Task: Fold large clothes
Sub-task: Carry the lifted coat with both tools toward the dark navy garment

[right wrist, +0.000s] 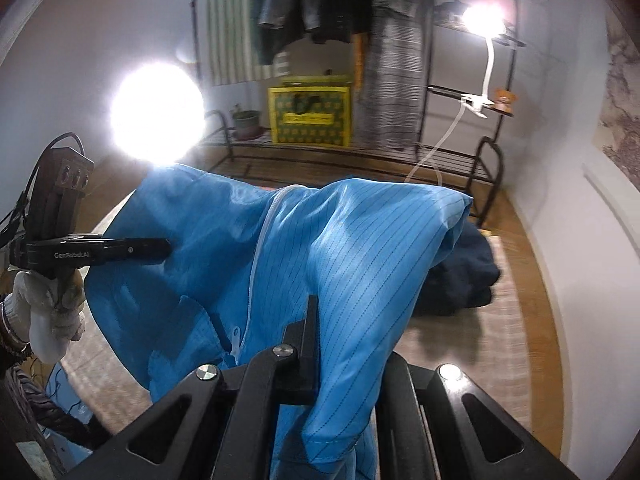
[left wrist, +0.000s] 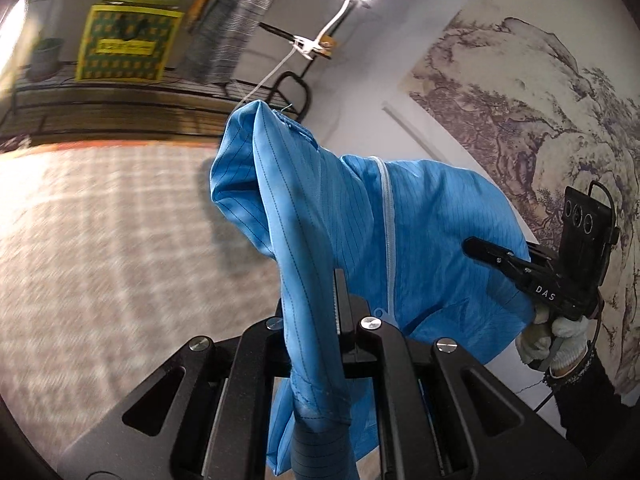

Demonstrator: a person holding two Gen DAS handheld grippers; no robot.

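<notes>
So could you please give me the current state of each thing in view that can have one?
Blue garment: lifted, held between both grippers, zipper closed.
Left gripper: shut on the blue garment.
Right gripper: shut on the blue garment.
Clip lamp: on.
Dark clothes: lying in a heap.

The wide checked beige mat (left wrist: 100,240) lies bare to the left of the hanging blue pinstriped zip-front garment (left wrist: 420,232), giving open passage there, while that cloth, stretched between the left gripper (left wrist: 340,280) and the right gripper (right wrist: 310,308), fills the space between the two hands. On the right side of the mat a folded dark navy pile of clothing (right wrist: 460,276) sits in the way, with the pale wall (right wrist: 560,200) close behind it. At the mat's far edge a black wire clothes rack (right wrist: 488,176) bars the way, holding a yellow-and-green patterned box (right wrist: 310,118), hanging garments and a clipped white lamp (right wrist: 482,20).
</notes>
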